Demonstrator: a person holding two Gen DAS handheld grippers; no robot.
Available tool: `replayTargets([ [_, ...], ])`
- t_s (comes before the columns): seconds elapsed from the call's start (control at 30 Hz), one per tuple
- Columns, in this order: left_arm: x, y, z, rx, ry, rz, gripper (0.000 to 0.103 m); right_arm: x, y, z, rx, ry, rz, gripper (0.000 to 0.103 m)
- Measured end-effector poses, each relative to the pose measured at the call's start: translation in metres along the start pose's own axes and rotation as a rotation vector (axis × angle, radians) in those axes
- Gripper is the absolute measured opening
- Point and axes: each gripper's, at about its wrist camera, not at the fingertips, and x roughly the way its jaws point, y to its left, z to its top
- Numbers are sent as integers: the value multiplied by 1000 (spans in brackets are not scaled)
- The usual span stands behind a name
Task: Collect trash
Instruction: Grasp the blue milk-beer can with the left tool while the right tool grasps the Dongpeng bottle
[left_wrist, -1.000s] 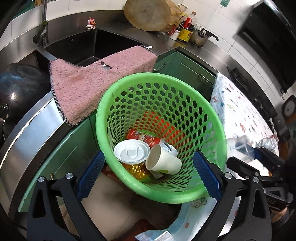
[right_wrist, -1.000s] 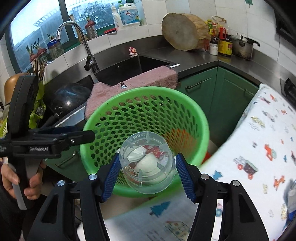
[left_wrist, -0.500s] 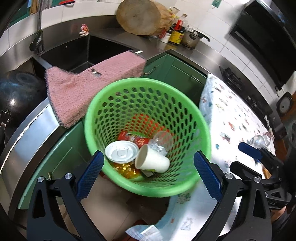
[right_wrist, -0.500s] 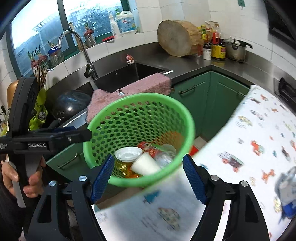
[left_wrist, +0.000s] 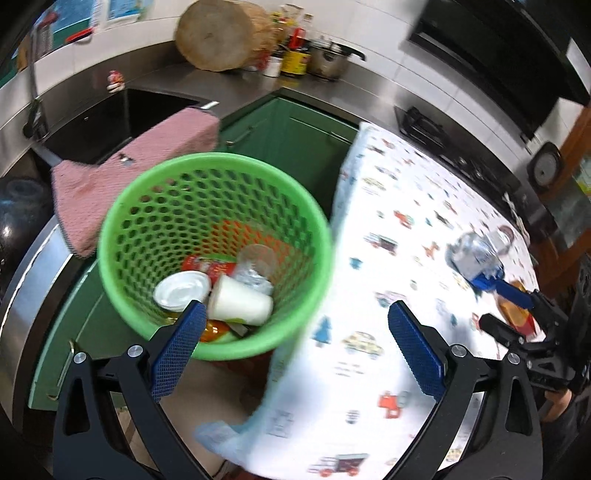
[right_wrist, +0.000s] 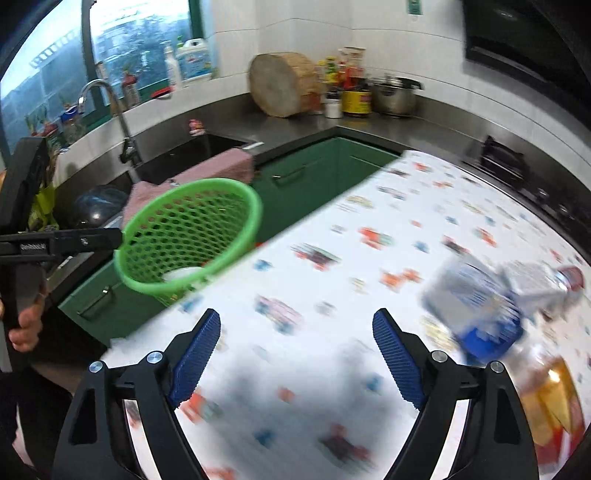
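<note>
left wrist view, paper cup (left_wrist: 240, 304) on its side in basket (left_wrist: 125, 236), both tongs apart

Glossy perforated green plastic basket (left_wrist: 125, 236), matt pink terry cloth (left_wrist: 147, 162), brushed steel counter (right_wrist: 436, 125), rough wooden block (right_wrist: 284, 85)

Daylight from window (right_wrist: 122, 48); heavy motion blur on tablecloth (right_wrist: 332, 295); fisheye bending, dark corners.

We see a pink towel (left_wrist: 140, 166) draped over the edge of the dark sink (left_wrist: 110, 122). On the steel counter behind, a round wooden block (right_wrist: 284, 83) leans beside a lidded pot (right_wrist: 393, 94), above green cabinets (right_wrist: 314, 184).
</note>
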Motion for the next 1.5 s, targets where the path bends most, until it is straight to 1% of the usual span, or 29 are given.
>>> replayTargets([
  [0.13,4,-32,-4,18,31,-30,97,-23,-38,-16,18,6,-68,84],
  [0.33,11,-82,-13,55,71,-27,97,-54,-97,-40,2,36,-167,86],
  [0.53,25,-139,-19,54,127,-53,97,-69,-150,-57,-2,86,-217,86],
  [0.63,36,-165,-22,38,164,-68,98,-68,-172,-65,-10,125,-232,86],
  [0.83,60,-215,-22,-7,223,-99,98,-59,-210,-77,3,169,-227,86],
  [1.0,81,-241,-14,-97,255,-144,98,-51,-229,-81,3,200,-198,86],
  [1.13,104,-254,-6,-177,279,-176,98,-43,-238,-83,-22,227,-185,86],
  [1.23,120,-262,-3,-223,296,-193,98,-41,-241,-82,-28,228,-164,86],
  [1.5,155,-279,17,-273,289,-181,98,-31,-243,-81,-43,239,-136,86],
])
